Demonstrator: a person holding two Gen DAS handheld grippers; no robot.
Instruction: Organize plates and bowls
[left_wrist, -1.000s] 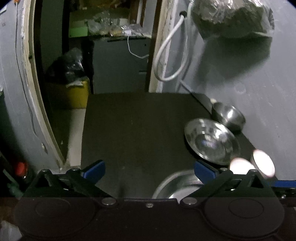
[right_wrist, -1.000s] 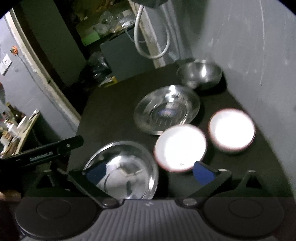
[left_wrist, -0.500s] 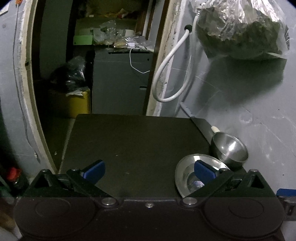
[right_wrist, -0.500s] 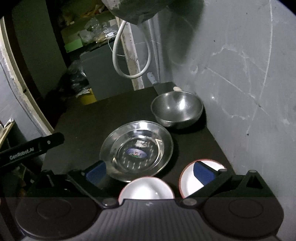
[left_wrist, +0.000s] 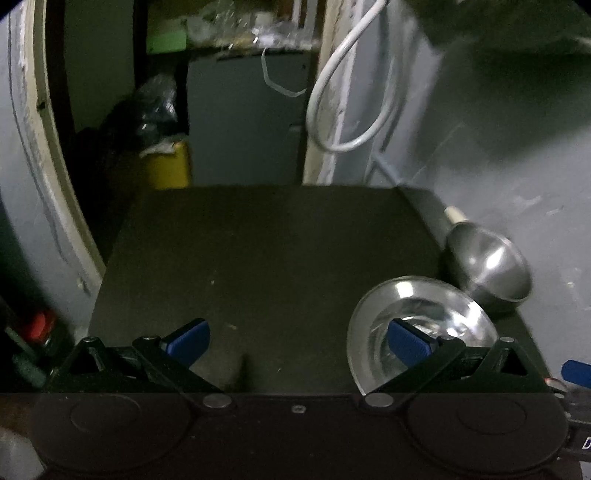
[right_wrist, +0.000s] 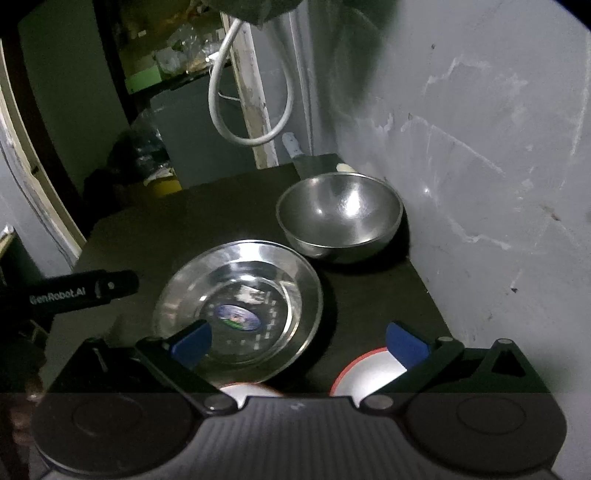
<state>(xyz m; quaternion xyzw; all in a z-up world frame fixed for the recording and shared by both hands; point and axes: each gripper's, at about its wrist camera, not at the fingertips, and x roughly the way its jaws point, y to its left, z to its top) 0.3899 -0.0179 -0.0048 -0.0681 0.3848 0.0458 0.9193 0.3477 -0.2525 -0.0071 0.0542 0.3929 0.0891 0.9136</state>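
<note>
A steel plate (right_wrist: 240, 306) lies on the dark table (right_wrist: 155, 236), with a steel bowl (right_wrist: 340, 218) behind it near the wall. Two white red-rimmed bowls peek out at the bottom: one (right_wrist: 369, 376) under the right finger, one (right_wrist: 243, 390) mostly hidden by the gripper body. My right gripper (right_wrist: 299, 341) hangs open above the plate's near edge, holding nothing. In the left wrist view the same plate (left_wrist: 417, 317) and bowl (left_wrist: 487, 266) sit at the right. My left gripper (left_wrist: 297, 339) is open over bare table, its right finger over the plate.
A grey wall (right_wrist: 480, 147) runs close along the table's right side. A white hose (left_wrist: 351, 92) loops on the wall behind the table. A doorway with a yellow container (left_wrist: 166, 166) and dark bags opens beyond the far edge. The left gripper's body (right_wrist: 81, 291) juts in at the left.
Both grippers have drawn back and tilted up over the last second. A third steel dish and most of the white bowls have dropped out of view. Both grippers stay open.
</note>
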